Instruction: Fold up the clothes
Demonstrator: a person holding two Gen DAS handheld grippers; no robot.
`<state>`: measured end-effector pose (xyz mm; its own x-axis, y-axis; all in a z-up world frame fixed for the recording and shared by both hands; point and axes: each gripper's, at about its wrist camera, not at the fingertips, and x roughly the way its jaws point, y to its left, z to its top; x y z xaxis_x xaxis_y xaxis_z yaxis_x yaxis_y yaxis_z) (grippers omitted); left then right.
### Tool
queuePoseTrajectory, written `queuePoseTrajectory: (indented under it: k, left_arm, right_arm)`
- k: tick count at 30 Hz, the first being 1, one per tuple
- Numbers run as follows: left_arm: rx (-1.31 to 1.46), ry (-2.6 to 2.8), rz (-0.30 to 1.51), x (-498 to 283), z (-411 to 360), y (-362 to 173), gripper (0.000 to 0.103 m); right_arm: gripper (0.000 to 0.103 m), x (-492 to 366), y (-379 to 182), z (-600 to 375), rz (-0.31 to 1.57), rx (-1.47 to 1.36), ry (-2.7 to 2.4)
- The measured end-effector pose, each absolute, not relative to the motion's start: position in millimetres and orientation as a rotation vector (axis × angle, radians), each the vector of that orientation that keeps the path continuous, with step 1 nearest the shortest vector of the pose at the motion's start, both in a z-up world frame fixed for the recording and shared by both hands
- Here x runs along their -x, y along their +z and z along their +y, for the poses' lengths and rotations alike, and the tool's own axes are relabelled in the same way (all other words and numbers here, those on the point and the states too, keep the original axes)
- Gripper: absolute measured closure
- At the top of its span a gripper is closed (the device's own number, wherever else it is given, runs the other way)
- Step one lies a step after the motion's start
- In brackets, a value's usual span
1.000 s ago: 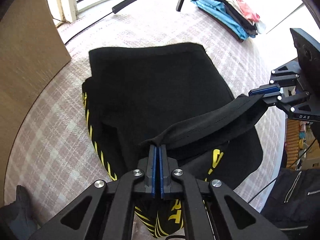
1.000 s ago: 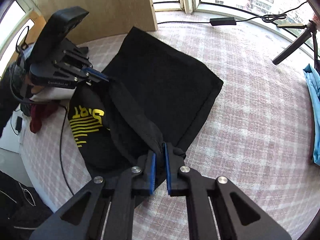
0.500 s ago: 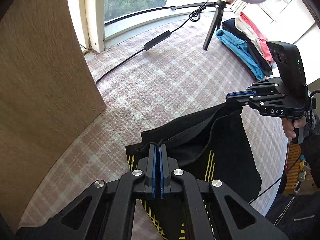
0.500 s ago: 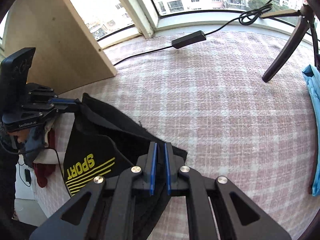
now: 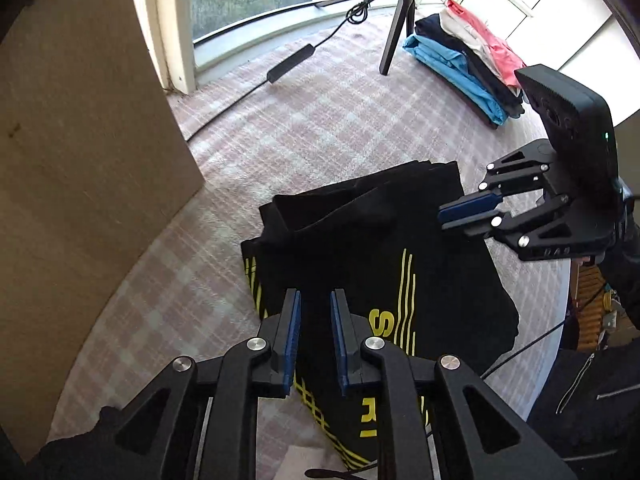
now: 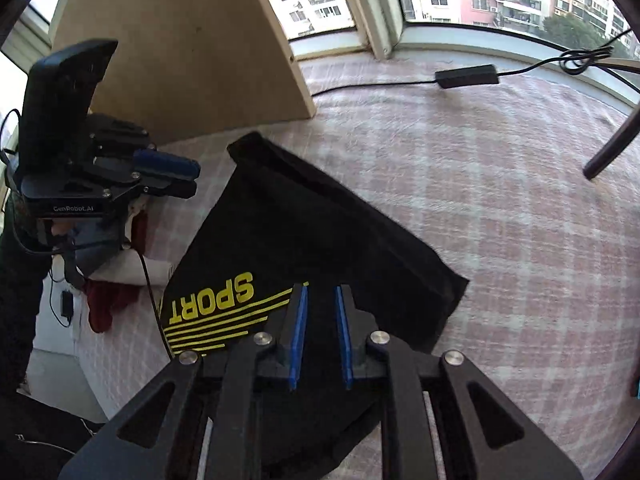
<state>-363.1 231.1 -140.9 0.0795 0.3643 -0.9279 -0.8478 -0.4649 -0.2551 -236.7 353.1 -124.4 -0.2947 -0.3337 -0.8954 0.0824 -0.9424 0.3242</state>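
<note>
A black garment (image 5: 360, 256) with yellow "SPORT" lettering and stripes lies folded on the pink checked cloth (image 5: 328, 120); it also shows in the right wrist view (image 6: 304, 248). My left gripper (image 5: 314, 312) is open and empty above the garment's near edge. My right gripper (image 6: 320, 304) is open and empty above the garment's other side. The right gripper also shows in the left wrist view (image 5: 468, 212), and the left gripper in the right wrist view (image 6: 176, 176).
A stack of folded clothes (image 5: 468, 52) lies at the back right beside a tripod leg (image 5: 394, 44). A black cable with an adapter (image 6: 466, 76) runs along the window. A wooden board (image 5: 80, 160) stands on the left. Red and white cloth (image 6: 116, 288) lies at the table edge.
Both grippers lifted the garment's edge and carried it over, folding the garment. Both then opened and let it go; the garment now lies flat with the lettering up.
</note>
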Motion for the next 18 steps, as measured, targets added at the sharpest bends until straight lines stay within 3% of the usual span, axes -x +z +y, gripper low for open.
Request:
queuePoseTrajectory:
  k: [3, 5, 8, 13, 18]
  left_arm:
    - [1.351, 1.655, 0.510, 379.4, 252.0, -148.9, 0.085]
    - [1.361, 1.751, 0.489, 391.3, 253.1, -145.4, 0.091]
    - [1.339, 1.770, 0.431, 386.4, 240.1, -128.0, 0.091]
    - [1.329, 1.730, 0.488, 333.4, 189.4, -112.1, 0.083]
    - [1.440, 1.639, 0.474, 277.5, 151.9, -140.4, 0.083]
  right_arm:
    - [0.088, 246.9, -141.7, 351.5, -0.283, -1.753, -2.331]
    - [0.088, 251.0, -132.2, 379.8, -0.354, -1.765, -2.462]
    - [0.087, 231.5, -107.0, 415.1, -0.493, -1.716, -2.539]
    - [0.066, 156.9, -95.1, 404.9, -0.506, -1.720, -2.428]
    - [0.065, 83.2, -122.3, 366.2, -0.489, -1.764, -2.340]
